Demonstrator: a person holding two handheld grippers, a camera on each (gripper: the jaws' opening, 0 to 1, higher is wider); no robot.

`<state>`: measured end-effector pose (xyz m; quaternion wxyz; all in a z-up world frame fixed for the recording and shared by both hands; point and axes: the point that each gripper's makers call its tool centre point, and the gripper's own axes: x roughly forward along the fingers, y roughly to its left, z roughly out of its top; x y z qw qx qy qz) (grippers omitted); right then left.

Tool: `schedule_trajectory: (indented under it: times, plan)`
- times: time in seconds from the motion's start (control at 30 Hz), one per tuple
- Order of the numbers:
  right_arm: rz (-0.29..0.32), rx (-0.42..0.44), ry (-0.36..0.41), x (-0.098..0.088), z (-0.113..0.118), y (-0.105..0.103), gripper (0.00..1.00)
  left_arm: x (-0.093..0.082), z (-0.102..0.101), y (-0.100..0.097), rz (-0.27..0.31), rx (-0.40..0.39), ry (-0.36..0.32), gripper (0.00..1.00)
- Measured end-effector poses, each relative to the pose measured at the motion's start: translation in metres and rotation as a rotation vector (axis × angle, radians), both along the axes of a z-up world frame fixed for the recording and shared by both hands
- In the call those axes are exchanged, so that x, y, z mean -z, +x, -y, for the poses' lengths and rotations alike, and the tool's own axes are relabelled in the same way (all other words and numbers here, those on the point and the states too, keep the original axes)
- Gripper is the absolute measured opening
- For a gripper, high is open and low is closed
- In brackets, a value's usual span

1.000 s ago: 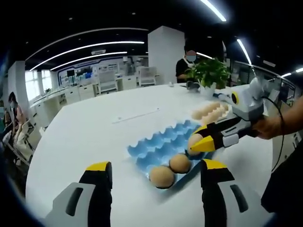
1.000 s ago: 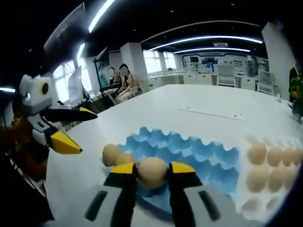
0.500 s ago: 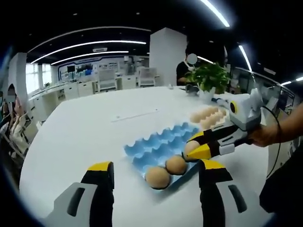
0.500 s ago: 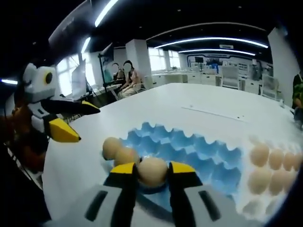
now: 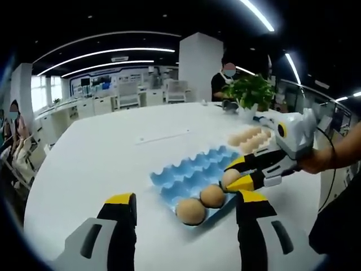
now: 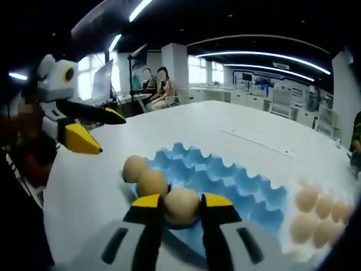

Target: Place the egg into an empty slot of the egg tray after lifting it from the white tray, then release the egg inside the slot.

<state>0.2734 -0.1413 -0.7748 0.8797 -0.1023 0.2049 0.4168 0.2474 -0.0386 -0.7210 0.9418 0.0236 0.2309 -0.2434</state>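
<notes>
A blue egg tray (image 5: 194, 172) (image 6: 237, 180) lies on the white table, with two brown eggs (image 5: 202, 203) (image 6: 144, 175) in its near slots. My right gripper (image 6: 181, 206) (image 5: 237, 175) is shut on a third egg (image 6: 181, 205) (image 5: 230, 178), held low over a slot beside those two. The white tray (image 5: 251, 135) (image 6: 318, 214) with several eggs sits just beyond the blue tray. My left gripper (image 5: 183, 206) stands open in front of the blue tray, nothing between its jaws; it also appears in the right gripper view as the left gripper (image 6: 84, 132), off to the left.
A potted plant (image 5: 251, 90) stands at the table's far edge with a person behind it. Other people sit at desks (image 6: 161, 90) across the office. A hand and cable (image 5: 327, 161) trail behind the right gripper. Bare white tabletop (image 5: 113, 152) spreads left of the trays.
The right gripper has carried its egg lower, close beside the two eggs in the blue tray. The left gripper has hardly moved.
</notes>
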Motion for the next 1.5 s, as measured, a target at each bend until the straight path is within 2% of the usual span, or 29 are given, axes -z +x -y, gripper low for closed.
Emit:
schedule_trajectory:
  times: [0.17,0.23,0.43,0.57,0.63,0.73,0.9,1.07,1.2,1.3,1.4,1.5]
  plan:
    - [0.035,-0.040,-0.043,0.001,-0.001,-0.002,0.27,-0.001,0.001,-0.001,-0.001,0.004,-0.001,0.71]
    - [0.020,-0.036,-0.031,0.001,-0.001,-0.001,0.27,-0.001,0.000,-0.001,0.000,0.005,0.000,0.71]
    - [0.031,-0.050,-0.048,0.001,-0.001,-0.001,0.27,-0.003,-0.001,0.000,0.006,-0.003,-0.003,0.71]
    - [0.030,-0.045,-0.038,0.001,0.001,-0.001,0.28,-0.005,-0.002,0.001,-0.008,-0.018,-0.050,0.70]
    - [0.035,-0.037,-0.025,0.001,0.003,-0.001,0.30,-0.005,-0.003,0.002,-0.007,-0.023,-0.048,0.69]
    - [0.019,-0.012,0.010,0.000,0.006,-0.003,0.39,-0.007,-0.007,0.005,0.007,-0.038,-0.047,0.70]
    - [-0.008,0.016,0.063,-0.003,0.011,-0.007,0.39,-0.006,-0.008,0.005,0.000,-0.032,-0.040,0.69]
    - [-0.006,0.075,0.150,-0.016,0.021,-0.007,0.37,-0.007,-0.008,0.006,0.002,-0.032,-0.040,0.69]
    - [-0.007,0.129,0.175,-0.021,0.037,-0.004,0.36,-0.007,-0.006,0.005,0.001,-0.023,-0.047,0.69]
    - [0.015,0.183,0.278,-0.036,0.048,0.002,0.34,-0.006,-0.005,0.005,-0.002,-0.020,-0.045,0.69]
    - [0.031,0.233,0.258,-0.035,0.067,0.006,0.35,-0.007,-0.005,0.006,0.001,-0.022,-0.047,0.69]
    - [0.010,0.286,0.278,-0.032,0.082,0.009,0.38,-0.007,-0.005,0.005,-0.001,-0.021,-0.046,0.69]
